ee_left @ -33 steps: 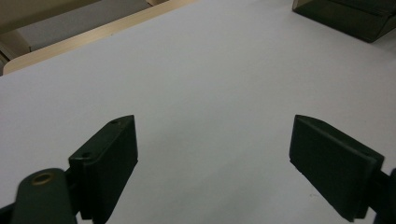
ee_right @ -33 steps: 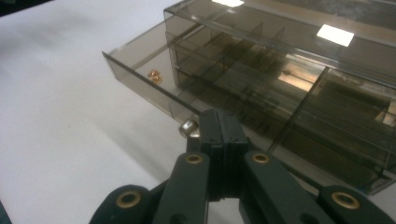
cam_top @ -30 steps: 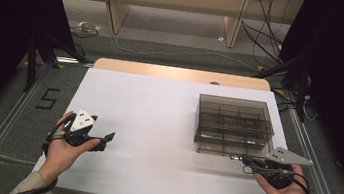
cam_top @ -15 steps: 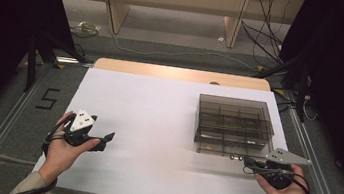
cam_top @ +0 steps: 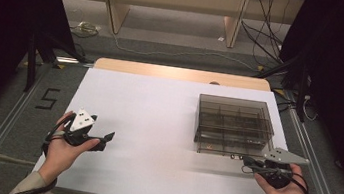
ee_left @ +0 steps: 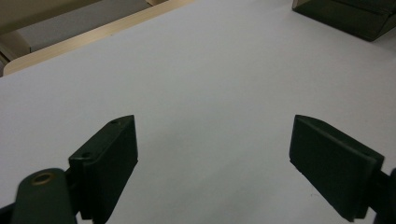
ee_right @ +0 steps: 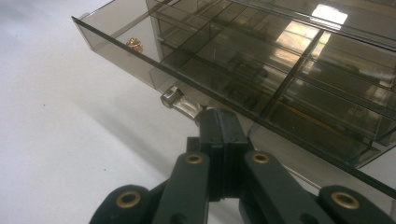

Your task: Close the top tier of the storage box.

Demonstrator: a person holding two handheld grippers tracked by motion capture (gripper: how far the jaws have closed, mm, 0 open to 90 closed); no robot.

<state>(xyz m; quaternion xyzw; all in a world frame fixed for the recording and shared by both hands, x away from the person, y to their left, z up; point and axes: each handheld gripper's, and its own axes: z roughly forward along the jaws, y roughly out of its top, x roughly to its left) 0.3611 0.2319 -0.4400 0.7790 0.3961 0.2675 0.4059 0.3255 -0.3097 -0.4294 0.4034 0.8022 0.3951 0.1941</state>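
The box (cam_top: pixel 235 125) of smoky clear plastic, split into compartments, sat on the right side of the white table (cam_top: pixel 158 110). The right gripper (ee_right: pixel 219 122) was at its near front, jaws pressed together, tips touching a small clear handle (ee_right: pixel 173 99); whether they pinched it was unclear. The left gripper (ee_left: pixel 212 140) stood well apart over bare table, jaws wide and empty.

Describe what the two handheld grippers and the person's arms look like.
Both are black handheld tools with flat black jaws. The left gripper carries a white three-cornered plate with dark dots; the right gripper carries a grey one. Brass-coloured rivets show at the jaw links in the right gripper view. Black cables trail from each. A beige sleeve covers the left forearm.
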